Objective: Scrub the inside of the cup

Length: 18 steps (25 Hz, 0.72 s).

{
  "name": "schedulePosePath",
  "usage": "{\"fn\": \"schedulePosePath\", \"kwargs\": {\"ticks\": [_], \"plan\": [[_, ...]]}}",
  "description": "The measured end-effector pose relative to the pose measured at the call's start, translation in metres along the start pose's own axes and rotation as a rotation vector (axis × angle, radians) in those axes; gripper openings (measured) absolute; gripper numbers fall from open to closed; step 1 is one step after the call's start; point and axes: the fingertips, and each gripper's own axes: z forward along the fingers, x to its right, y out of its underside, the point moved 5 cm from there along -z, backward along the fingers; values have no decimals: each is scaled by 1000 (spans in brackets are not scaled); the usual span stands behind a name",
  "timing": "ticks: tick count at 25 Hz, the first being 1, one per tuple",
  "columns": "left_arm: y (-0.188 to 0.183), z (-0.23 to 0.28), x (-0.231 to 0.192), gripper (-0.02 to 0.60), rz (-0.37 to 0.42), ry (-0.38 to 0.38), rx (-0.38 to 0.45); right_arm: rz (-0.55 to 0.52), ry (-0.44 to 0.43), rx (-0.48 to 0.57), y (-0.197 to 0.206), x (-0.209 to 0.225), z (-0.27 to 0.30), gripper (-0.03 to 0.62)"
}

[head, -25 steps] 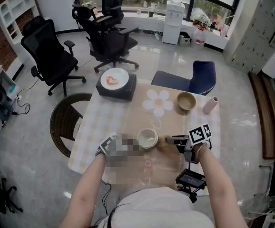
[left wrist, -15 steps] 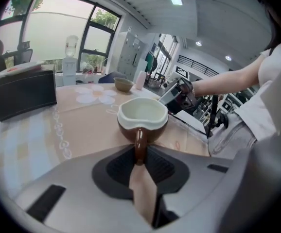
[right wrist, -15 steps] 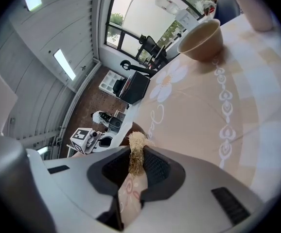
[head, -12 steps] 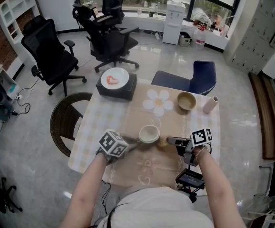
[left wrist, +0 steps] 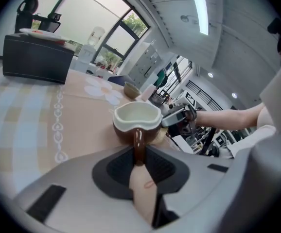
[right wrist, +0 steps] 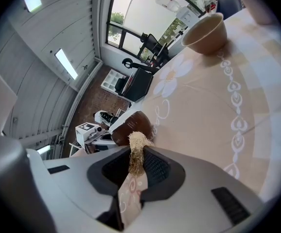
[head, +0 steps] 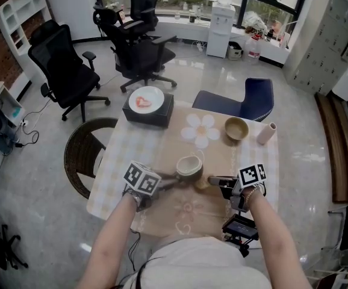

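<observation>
My left tongs [left wrist: 139, 157] are pinched on the handle [left wrist: 138, 147] of the cup [left wrist: 136, 122]. The cup sits out in front of them, near the front middle of the surface [head: 144, 149], mouth up and tipped slightly. It looks lifted just clear of the cloth, though I cannot be sure.

The cup reads as glazed ceramic, brown outside and cream inside. I judge it stiff, fairly heavy for its size, slick and breakable if it drops. The thin handle is the only hold that leaves the mouth free, but held that far out the cup may twist in the pads once I scrub, so I would press gently.

My right tongs [right wrist: 136, 161] are clamped on a scrubber [right wrist: 136, 147], a tuft of pale, soft, springy fibre. Its tip is just beside the cup's outer wall, not yet inside.

In the head view both forearms reach in low, and the tongs slant downward and point toward each other across the cup [head: 189, 166].
</observation>
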Motion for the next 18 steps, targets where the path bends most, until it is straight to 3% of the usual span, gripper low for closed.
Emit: {"fn": "schedulePosePath", "kwargs": {"ticks": [10, 18], "plan": [[-13, 3, 9, 67, -55, 29, 59, -117, -27, -92, 10, -15, 16, 71], [-27, 8, 18, 67, -168, 48, 137, -214, -35, -64, 8, -22, 20, 71]]}}
